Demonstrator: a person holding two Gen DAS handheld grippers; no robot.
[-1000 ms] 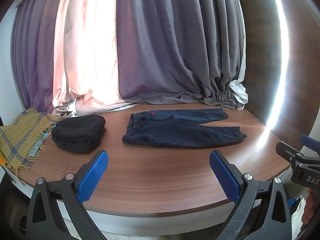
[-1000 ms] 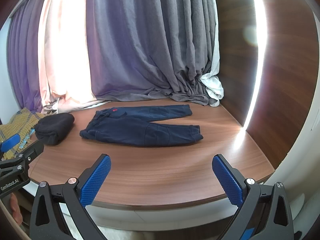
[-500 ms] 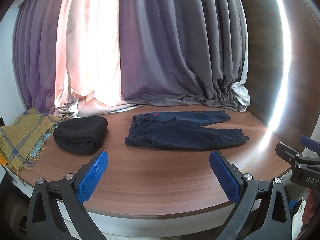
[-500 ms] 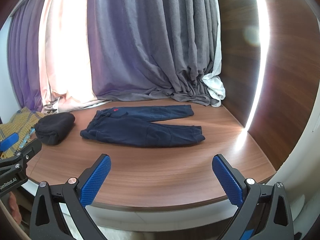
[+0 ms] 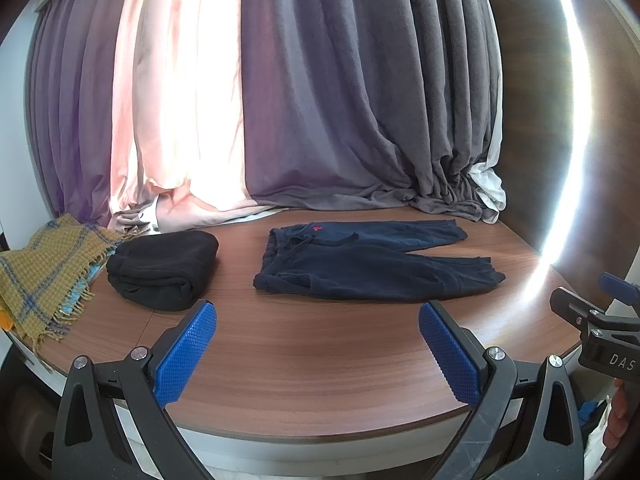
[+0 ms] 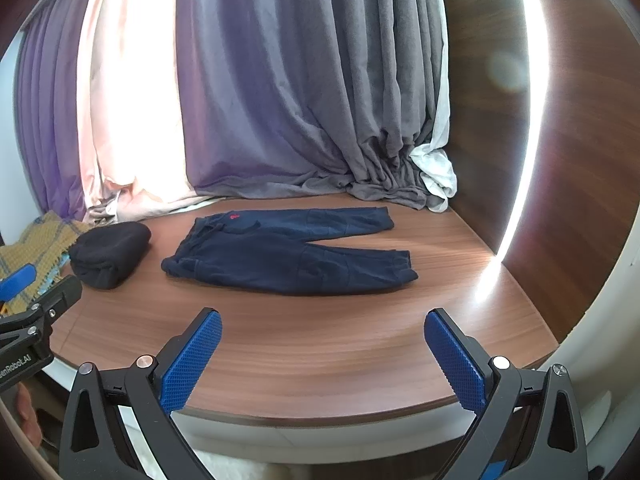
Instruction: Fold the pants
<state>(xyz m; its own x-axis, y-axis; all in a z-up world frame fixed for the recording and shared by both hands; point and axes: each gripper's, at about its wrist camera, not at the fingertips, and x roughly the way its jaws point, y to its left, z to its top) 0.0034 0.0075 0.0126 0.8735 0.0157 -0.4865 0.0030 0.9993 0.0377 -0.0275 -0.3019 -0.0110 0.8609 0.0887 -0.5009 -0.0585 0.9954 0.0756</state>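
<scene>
Dark navy pants [image 5: 368,264] lie flat on the wooden table [image 5: 320,360], waistband to the left, both legs stretched right, with a small red mark near the waist. They also show in the right wrist view [image 6: 288,256]. My left gripper [image 5: 318,344] is open and empty, well short of the pants near the table's front edge. My right gripper [image 6: 320,348] is open and empty, also near the front edge. Each gripper shows at the edge of the other's view.
A folded black garment [image 5: 164,268] sits left of the pants. A yellow plaid scarf [image 5: 40,272] hangs off the table's left end. Grey and pink curtains [image 5: 320,100] pool along the back. A wood wall [image 6: 560,160] bounds the right side.
Both views have tilted up slightly, so the pants sit lower in the frames. Both grippers stay open; nothing on the table moved.
</scene>
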